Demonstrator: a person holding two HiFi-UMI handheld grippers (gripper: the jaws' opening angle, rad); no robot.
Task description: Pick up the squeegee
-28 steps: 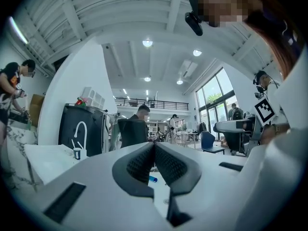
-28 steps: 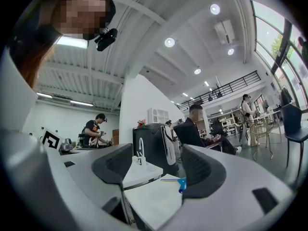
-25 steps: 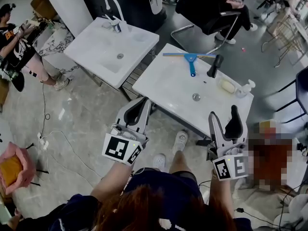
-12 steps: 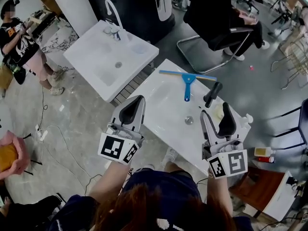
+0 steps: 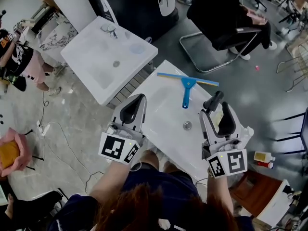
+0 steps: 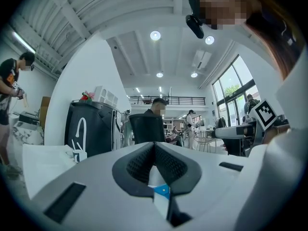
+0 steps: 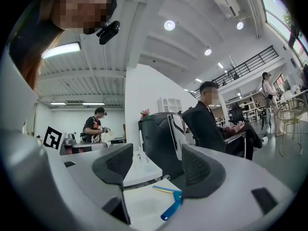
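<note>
Here, one blue squeegee [image 5: 186, 85] lies at centre frame on a white sink [image 5: 161, 110]. The left gripper [image 5: 137, 102] is closed and the right gripper [image 5: 217, 113] has its jaws apart, empty.

Head view, looking steeply down. Near sink [image 5: 161, 107], white, with a squeegee [image 5: 186, 84] lying flat on its far part: the blade runs across and the blue handle points toward the drain [image 5: 187, 125]. A black tap [image 5: 214, 100] stands right of the handle.

Left gripper [image 5: 139, 98] hovers over the sink's left edge, jaws meeting at the tips. Right gripper [image 5: 215, 110] sits over the right side near the tap, jaws apart. Both are well short of the squeegee.

A second sink [image 5: 94, 57] with a white tap [image 5: 107, 6] is up left. One person sits in a chair [image 5: 226, 16] beyond, and another stands at far left [image 5: 19, 57].
</note>
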